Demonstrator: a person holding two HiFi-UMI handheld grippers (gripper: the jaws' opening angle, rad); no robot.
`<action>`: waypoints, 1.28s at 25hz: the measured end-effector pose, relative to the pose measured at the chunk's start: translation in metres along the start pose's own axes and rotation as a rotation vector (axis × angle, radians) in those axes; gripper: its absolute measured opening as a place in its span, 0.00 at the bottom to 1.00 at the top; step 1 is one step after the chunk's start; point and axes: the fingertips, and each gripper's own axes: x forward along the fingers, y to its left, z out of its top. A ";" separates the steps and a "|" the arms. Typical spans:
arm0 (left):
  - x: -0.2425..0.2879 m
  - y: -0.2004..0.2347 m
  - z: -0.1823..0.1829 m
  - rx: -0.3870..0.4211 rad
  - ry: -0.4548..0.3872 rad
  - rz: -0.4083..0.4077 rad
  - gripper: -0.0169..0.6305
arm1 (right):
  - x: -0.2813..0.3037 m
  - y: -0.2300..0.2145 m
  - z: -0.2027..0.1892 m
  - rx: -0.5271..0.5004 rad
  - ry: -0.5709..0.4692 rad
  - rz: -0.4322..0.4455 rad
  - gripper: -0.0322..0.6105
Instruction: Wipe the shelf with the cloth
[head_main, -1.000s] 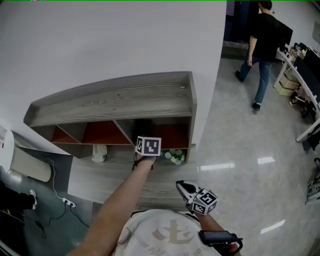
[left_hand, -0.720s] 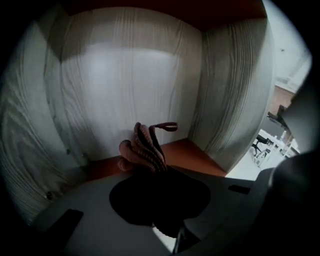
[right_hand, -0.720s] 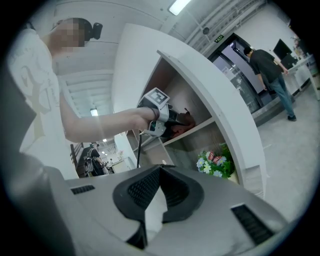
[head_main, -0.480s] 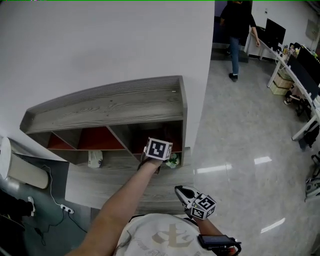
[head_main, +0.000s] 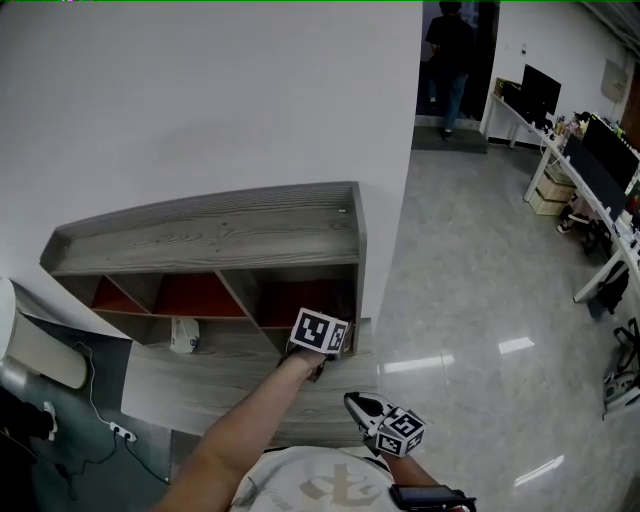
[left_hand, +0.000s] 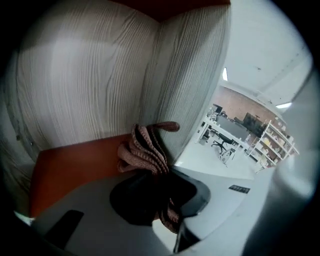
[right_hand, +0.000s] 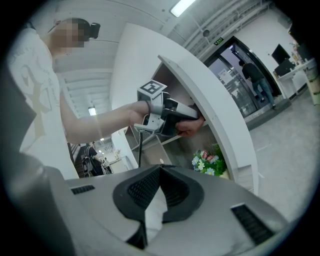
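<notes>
A white wall (head_main: 200, 90) and a glossy pale floor (head_main: 470, 300) fill most of the head view, with a person (head_main: 450, 50) standing at the far doorway and desks (head_main: 590, 170) along the right side. Against the wall stands the grey wood-grain shelf (head_main: 220, 235), whose top board covers a row of compartments with red-orange backs. The person's left arm (head_main: 240, 430) stretches forward and puts the left gripper (head_main: 318, 352) into the rightmost compartment, close to the shelf's outer side panel. The right gripper (head_main: 353, 399) hangs lower and nearer the body, well apart from the shelf, pointing towards it; in its own view its jaws meet at the tips with nothing between them.

In the left gripper view the jaws are clamped on the cloth (left_hand: 145, 150), a brownish-pink ribbed fabric bunched in folds. The cloth sticks out just past the jaw tips, and a loose end also trails back beneath them. Its front folds lie against the grey side panel (left_hand: 185, 75), just beside the corner where that panel meets the orange panel (left_hand: 75, 160).

A small bunch of flowers (right_hand: 209, 162) shows in the right gripper view, in the opening below the left gripper, and a small white object (head_main: 183, 335) sits further left on the shelf
</notes>
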 end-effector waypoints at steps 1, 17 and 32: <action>-0.001 -0.004 -0.004 0.001 0.001 -0.010 0.13 | 0.000 0.001 0.000 -0.001 0.000 0.000 0.06; -0.033 -0.013 -0.086 0.035 -0.013 -0.152 0.13 | 0.013 0.014 0.000 -0.018 -0.015 -0.066 0.06; -0.108 0.048 -0.139 0.052 -0.260 -0.173 0.13 | 0.069 0.047 0.003 -0.095 0.024 -0.020 0.05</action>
